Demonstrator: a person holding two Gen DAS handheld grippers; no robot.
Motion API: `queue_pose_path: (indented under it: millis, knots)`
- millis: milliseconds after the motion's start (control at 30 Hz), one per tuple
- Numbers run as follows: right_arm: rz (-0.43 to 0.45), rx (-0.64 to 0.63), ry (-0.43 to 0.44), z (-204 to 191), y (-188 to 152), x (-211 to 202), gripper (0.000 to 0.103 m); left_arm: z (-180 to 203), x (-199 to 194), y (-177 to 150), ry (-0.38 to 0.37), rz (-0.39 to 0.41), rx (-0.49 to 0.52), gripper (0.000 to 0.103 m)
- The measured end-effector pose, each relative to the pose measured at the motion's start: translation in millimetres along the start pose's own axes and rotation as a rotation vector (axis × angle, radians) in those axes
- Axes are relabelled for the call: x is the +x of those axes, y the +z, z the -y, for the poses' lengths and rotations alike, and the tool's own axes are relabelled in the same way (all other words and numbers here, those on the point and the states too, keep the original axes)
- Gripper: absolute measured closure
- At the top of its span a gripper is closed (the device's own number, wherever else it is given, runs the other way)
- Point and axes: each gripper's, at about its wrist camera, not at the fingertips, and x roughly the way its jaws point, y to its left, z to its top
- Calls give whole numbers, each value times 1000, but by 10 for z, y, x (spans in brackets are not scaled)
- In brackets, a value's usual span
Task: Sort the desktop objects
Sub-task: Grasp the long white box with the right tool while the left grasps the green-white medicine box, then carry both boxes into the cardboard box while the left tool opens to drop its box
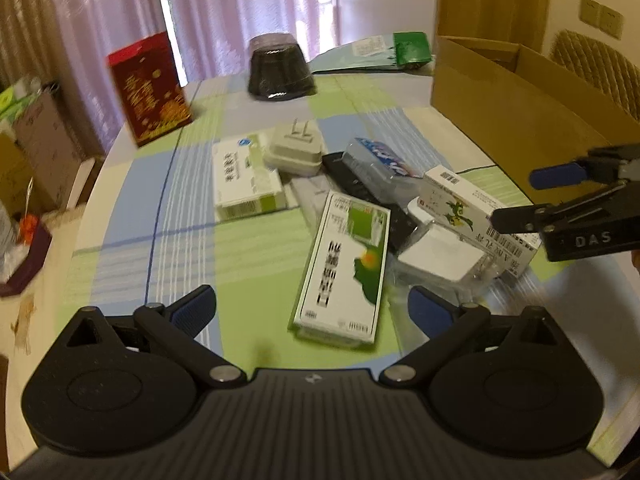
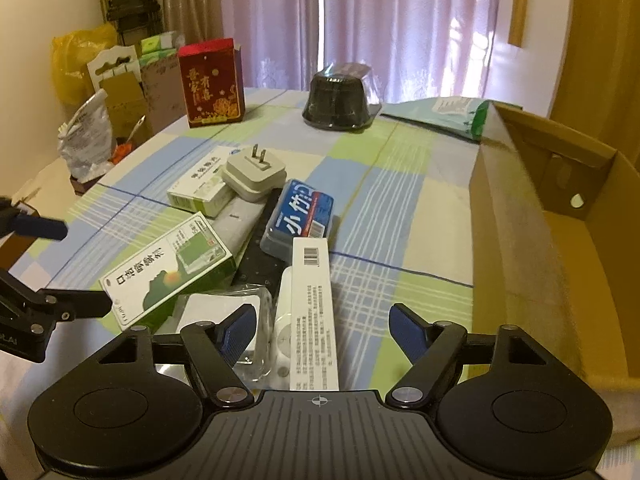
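A heap of small items lies on the checked tablecloth (image 1: 180,208). My left gripper (image 1: 312,308) is open, and the near end of a green-and-white medicine box (image 1: 344,268) (image 2: 168,268) sits between its wide-spread fingers, untouched. My right gripper (image 2: 322,328) is open too, straddling a long white box (image 2: 314,312) (image 1: 476,208) without touching it. Also in the heap are a white plug adapter (image 1: 296,148) (image 2: 256,174), a blue-labelled clear case (image 1: 380,168) (image 2: 300,216), a white box with a green stripe (image 1: 246,180) (image 2: 200,188) and a black remote (image 2: 260,260).
An open cardboard box (image 1: 500,108) (image 2: 540,240) stands at the table's right. At the back are a red box (image 1: 150,88) (image 2: 212,80), a black tub (image 1: 280,68) (image 2: 336,100) and a teal bag (image 1: 376,52). Cartons and bags crowd the floor to the left.
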Motion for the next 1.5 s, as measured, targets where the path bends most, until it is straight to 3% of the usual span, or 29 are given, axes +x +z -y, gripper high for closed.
queue_pose_path:
  millis: [100, 200, 300, 467, 667, 700, 733, 1000, 1267, 1500]
  knots:
    - [-28, -16, 16, 15, 16, 117, 40, 33, 71, 68, -17, 2, 28, 9]
    - [-44, -28, 18, 22, 23, 192, 42, 65, 170, 110, -33, -9, 57, 9]
    - [-61, -33, 18, 35, 16, 239, 57, 132, 271, 110, -25, -15, 120, 11]
    - [-66, -35, 14, 53, 0, 282, 58, 244, 417, 45, -7, -36, 245, 17]
    - [-82, -32, 9, 35, -29, 323, 58, 275, 592, 2, 1, -73, 282, 35]
    - [-85, -33, 8, 32, -32, 329, 62, 273, 616, -1, -4, -81, 280, 40]
    - [-86, -33, 6, 34, -34, 331, 76, 273, 632, -6, -9, -85, 282, 48]
    - [-72, -5, -13, 51, -17, 249, 78, 224, 536, -27, -26, -87, 250, 52]
    - [-13, 28, -23, 28, 12, -120, 78, 147, 219, 28, -12, -63, 219, 53]
    - [79, 39, -34, 86, 122, -612, 78, 297, -156, 227, -27, 0, 211, 53]
